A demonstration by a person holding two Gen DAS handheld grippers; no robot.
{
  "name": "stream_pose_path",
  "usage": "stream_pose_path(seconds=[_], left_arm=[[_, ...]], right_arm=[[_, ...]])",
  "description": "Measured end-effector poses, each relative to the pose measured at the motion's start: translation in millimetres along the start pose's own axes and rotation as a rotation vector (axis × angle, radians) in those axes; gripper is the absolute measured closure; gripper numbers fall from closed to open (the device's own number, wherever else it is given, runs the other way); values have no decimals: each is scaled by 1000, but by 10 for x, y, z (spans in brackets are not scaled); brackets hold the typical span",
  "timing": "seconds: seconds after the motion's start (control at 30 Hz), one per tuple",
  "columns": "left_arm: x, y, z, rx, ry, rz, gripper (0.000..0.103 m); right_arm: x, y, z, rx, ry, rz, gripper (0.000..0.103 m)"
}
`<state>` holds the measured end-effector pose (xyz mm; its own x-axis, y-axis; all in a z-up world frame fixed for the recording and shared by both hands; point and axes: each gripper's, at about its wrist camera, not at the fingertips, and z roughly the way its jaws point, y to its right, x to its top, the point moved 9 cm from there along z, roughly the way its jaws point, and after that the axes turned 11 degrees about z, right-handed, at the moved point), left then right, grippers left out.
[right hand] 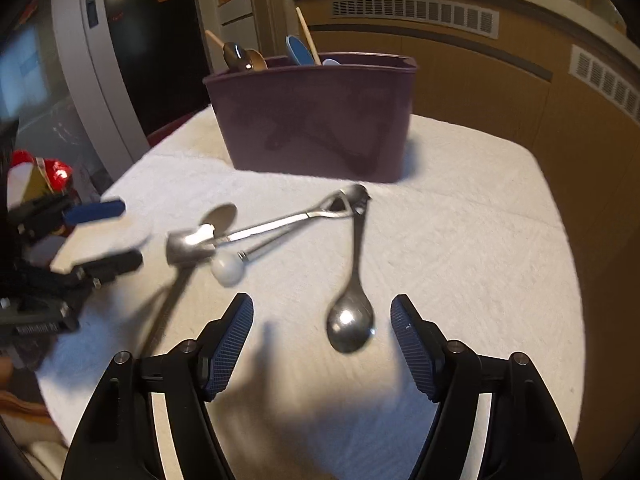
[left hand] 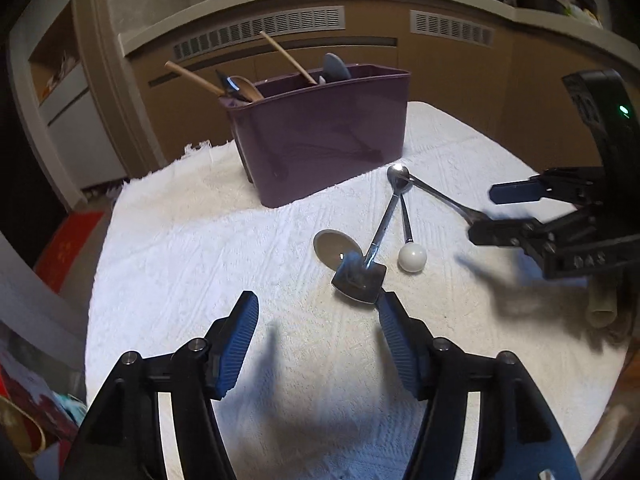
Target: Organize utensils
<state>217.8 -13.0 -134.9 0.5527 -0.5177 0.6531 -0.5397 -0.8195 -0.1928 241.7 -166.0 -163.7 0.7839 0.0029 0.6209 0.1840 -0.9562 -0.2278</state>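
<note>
A purple utensil caddy [left hand: 320, 132] [right hand: 316, 120] stands at the back of the white towel [left hand: 192, 240] [right hand: 460, 240], with wooden handles and a blue spatula sticking out of it. In front lie a shovel-shaped metal spoon [left hand: 360, 280] [right hand: 188, 246], a white ball-handled utensil [left hand: 412, 258] [right hand: 226, 270], a flat round spoon [left hand: 334, 248] [right hand: 220, 216] and a steel spoon [left hand: 436, 196] [right hand: 350, 328]. My left gripper [left hand: 318, 304] [right hand: 100, 236] is open and empty, its right fingertip beside the shovel spoon. My right gripper [right hand: 322, 308] [left hand: 500, 212] is open around the steel spoon's bowl, pads apart from it.
Brown cabinets with vent grilles [left hand: 260, 32] [right hand: 416, 12] run behind the table. The towel's frayed edge [left hand: 192, 148] and the table's drop lie on the left. A red object [right hand: 60, 172] sits off the table's left side. Bare towel lies under both grippers.
</note>
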Motion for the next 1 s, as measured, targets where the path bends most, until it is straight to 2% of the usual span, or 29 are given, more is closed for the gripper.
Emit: stream_pose_path(seconds=[0.1, 0.17, 0.37, 0.43, 0.47, 0.5, 0.57, 0.7, 0.87, 1.0], left_arm=[[13, -32, -1, -25, 6, -52, 38], [-1, -59, -7, -40, 12, -71, 35], [-120, -177, 15, -57, 4, -115, 33], [-147, -209, 23, -64, 5, -130, 33], [-157, -218, 30, -67, 4, -136, 33], [-166, -221, 41, -73, 1, -145, 32], [-181, -200, 55, -83, -4, -152, 32], [-162, -94, 40, -107, 2, -127, 32], [3, 129, 56, -139, 42, -48, 32], [151, 306, 180, -146, 37, 43, 32]], right_arm=[[213, -20, 165, 47, -51, 97, 43], [251, -92, 313, 49, -89, 109, 45], [128, -466, 494, 16, -135, -11, 46], [55, -514, 515, -14, -137, -54, 50], [12, -544, 506, -39, -132, -90, 57], [-15, -555, 494, -60, -129, -114, 70], [-55, -533, 448, -72, -137, -118, 81], [-169, -327, 244, -104, -134, -103, 81], [-279, 168, -43, -178, -98, -21, 81], [-367, 421, -137, -172, -77, 60, 81]])
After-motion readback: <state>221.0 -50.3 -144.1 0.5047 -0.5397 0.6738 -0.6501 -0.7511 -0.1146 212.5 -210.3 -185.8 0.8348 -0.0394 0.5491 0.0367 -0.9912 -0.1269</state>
